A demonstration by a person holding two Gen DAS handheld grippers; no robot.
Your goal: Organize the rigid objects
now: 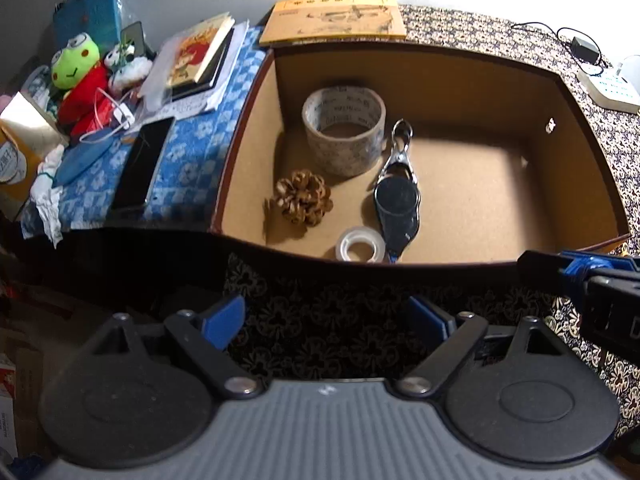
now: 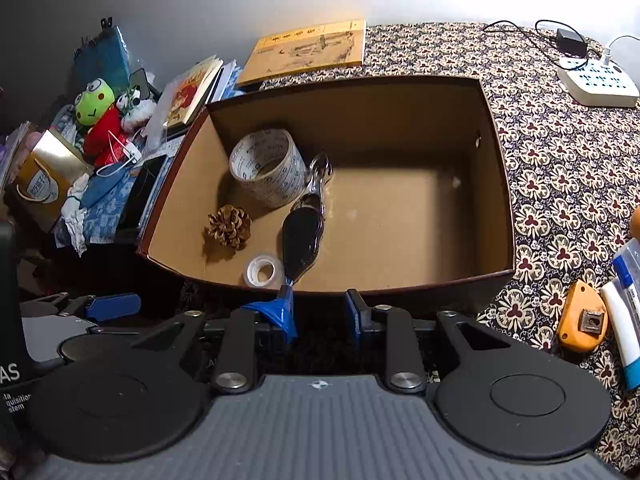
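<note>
Patterned cloth table, box [image 2: 496, 200] partly filled.
L gripper [image 1: 326, 320] wide & empty, R gripper [image 2: 320, 312] narrower, empty, both near box front; inside: tape [image 2: 266, 166], cone [image 2: 229, 226], small roll [image 2: 262, 270], key fob [image 2: 302, 236]. Left out: tape measure [image 2: 582, 322], tube [image 2: 622, 320].

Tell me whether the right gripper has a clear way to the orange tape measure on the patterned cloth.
Probably yes. The orange tape measure lies outside the brown cardboard box, in the open to the right of the right gripper, whose jaws stand open and empty.
</note>
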